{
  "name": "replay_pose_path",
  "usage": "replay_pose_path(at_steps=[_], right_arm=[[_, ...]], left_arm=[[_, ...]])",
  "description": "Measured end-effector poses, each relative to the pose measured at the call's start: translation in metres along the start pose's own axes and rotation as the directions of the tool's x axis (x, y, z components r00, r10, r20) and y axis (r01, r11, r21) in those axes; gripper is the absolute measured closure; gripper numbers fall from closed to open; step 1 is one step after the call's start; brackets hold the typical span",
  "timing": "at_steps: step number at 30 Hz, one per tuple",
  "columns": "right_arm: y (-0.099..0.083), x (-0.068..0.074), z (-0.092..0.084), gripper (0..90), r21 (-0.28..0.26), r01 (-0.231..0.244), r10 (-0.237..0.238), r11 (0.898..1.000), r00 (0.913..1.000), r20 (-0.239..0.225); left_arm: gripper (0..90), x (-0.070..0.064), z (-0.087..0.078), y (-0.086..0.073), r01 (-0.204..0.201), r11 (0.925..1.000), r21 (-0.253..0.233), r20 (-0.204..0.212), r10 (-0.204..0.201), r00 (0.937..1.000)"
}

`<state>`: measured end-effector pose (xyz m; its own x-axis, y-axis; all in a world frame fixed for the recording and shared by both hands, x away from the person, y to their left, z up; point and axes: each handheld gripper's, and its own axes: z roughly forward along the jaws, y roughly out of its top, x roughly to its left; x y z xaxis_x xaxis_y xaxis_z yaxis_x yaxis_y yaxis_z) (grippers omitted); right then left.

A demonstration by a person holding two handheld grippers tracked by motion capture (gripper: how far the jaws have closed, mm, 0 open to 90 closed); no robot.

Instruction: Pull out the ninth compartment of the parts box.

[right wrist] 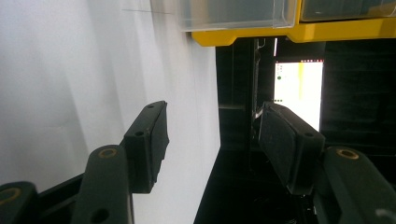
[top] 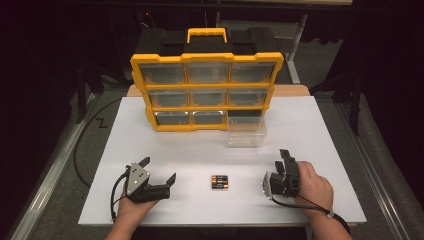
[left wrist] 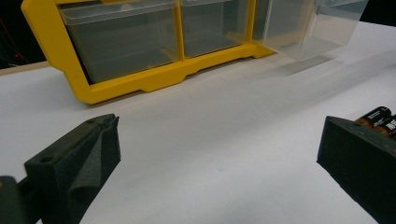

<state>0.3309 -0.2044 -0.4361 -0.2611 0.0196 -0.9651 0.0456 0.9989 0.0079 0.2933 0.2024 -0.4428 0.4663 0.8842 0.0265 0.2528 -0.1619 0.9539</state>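
High view first: the batteries [top: 220, 182], a small pack of dark cells with copper ends, lie flat on the white table [top: 200, 210] between the two hands, near the person's edge. Their long axis runs away from the person, toward the organizer. The left gripper [top: 159, 171] rests just to their left, jaws spread wide and empty, its opening turned toward the pack. The right gripper [top: 287, 161] sits about as far off on the other side, rolled onto its side, jaws apart with nothing between them and aimed up the table instead.

From the left gripper view the batteries [left wrist: 379, 119] peek over the right-hand jaw, so I'd judge that hand better lined up for a sideways reach.

Farther back, a clear drawer [top: 246, 131] is pulled out of the bottom right slot of the yellow organizer [top: 206, 92], which stands upright with a handle on top. Beyond the table the room is dark, apart from a lit screen [right wrist: 299, 91] in the right gripper view.
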Motion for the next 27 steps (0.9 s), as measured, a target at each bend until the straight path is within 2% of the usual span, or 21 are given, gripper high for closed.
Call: replay_pose_path(at_steps=[5, 9, 12, 17, 19, 20, 22, 27], right_arm=[[0.000, 0.000, 0.001, 38.1, -0.007, -0.013, 0.013, 1.000, 0.9998, -0.018], [0.001, 0.001, 0.002, 29.6, -0.009, -0.026, 0.026, 1.000, 0.9990, -0.037], [0.002, 0.000, 0.002, 24.5, -0.010, -0.026, 0.026, 1.000, 0.9994, -0.025], [0.005, 0.000, 0.002, 12.2, -0.026, -0.031, 0.030, 0.999, 0.9993, -0.021], [0.006, 0.000, 0.002, 4.5, -0.040, -0.030, 0.030, 0.999, 0.9995, -0.009], [0.007, 0.000, 0.002, 1.0, -0.045, -0.029, 0.028, 0.999, 0.9994, -0.020], [0.008, 0.000, 0.002, 0.9, -0.052, -0.028, 0.028, 0.998, 0.9996, 0.002], [0.010, 0.001, 0.002, 0.9, -0.058, -0.026, 0.026, 0.998, 0.9997, 0.003]], left_arm=[[0.3, 0.002, 0.000, -0.001, 0.004, 1.0000, 0.006, -0.010, -0.003, 0.9999], [0.3, 0.002, 0.001, -0.001, 0.005, 0.9999, 0.010, -0.014, -0.004, 0.9999], [0.3, 0.002, 0.001, -0.001, 0.006, 0.9999, 0.013, -0.020, -0.006, 0.9998], [0.3, 0.001, 0.001, -0.001, 0.003, 0.9999, 0.014, -0.018, -0.003, 0.9998], [0.3, 0.001, 0.000, -0.001, 0.001, 0.9999, 0.013, -0.018, -0.001, 0.9998], [0.3, 0.001, 0.000, -0.001, 0.000, 0.9999, 0.014, -0.018, 0.001, 0.9998], [0.3, 0.001, 0.000, -0.001, 0.002, 0.9999, 0.014, -0.020, -0.001, 0.9998], [0.3, 0.002, 0.000, 0.000, 0.017, 0.9997, 0.017, -0.025, -0.016, 0.9995]])
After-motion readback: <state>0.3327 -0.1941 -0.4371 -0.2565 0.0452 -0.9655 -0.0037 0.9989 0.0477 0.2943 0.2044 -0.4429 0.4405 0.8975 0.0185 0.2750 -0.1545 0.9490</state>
